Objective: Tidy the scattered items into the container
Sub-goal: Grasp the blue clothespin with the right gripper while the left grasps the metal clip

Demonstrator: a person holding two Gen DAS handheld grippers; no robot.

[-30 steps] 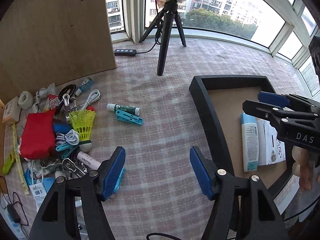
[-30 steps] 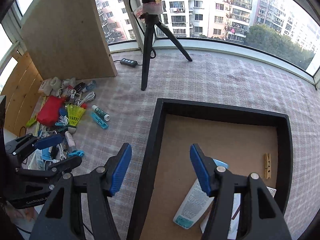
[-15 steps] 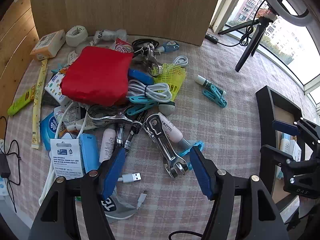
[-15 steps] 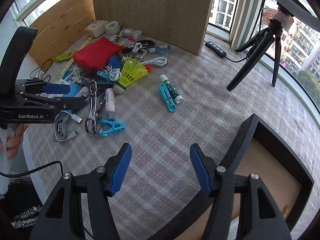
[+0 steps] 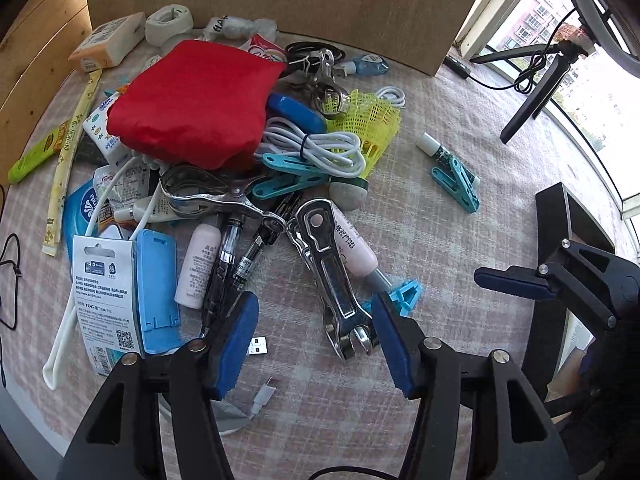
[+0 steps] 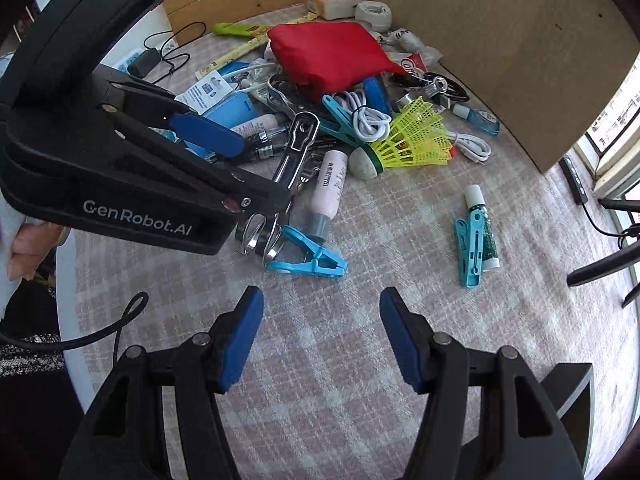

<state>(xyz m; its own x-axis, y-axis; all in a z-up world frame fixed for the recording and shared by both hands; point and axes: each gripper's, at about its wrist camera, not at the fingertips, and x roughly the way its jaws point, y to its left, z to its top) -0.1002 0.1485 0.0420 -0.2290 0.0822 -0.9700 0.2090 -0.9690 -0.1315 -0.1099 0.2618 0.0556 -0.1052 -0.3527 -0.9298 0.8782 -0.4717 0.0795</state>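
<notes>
A heap of small items lies on the checked cloth: a red pouch (image 5: 196, 100), a yellow shuttlecock (image 5: 366, 130), a white cable (image 5: 316, 146), metal clips (image 5: 336, 280), pink tubes (image 5: 354, 240), pens and a blue clothes peg (image 6: 308, 260). My left gripper (image 5: 316, 344) is open and empty, low over the near edge of the heap, with a metal clip between its fingers. My right gripper (image 6: 320, 336) is open and empty over bare cloth, short of the blue peg. The black container (image 5: 560, 216) shows at the right edge of the left wrist view.
A green tube and a blue peg (image 6: 476, 240) lie apart to the right of the heap. A wooden board (image 6: 520, 40) stands behind it. A tripod leg (image 5: 532, 100) and a power strip (image 6: 572, 180) are at the far right. Loose USB plugs (image 5: 260, 360) lie beside the left gripper.
Both grippers have swung from the container toward the heap and closed in on it. The left now sits right at the metal clips. Both stay open and empty.
</notes>
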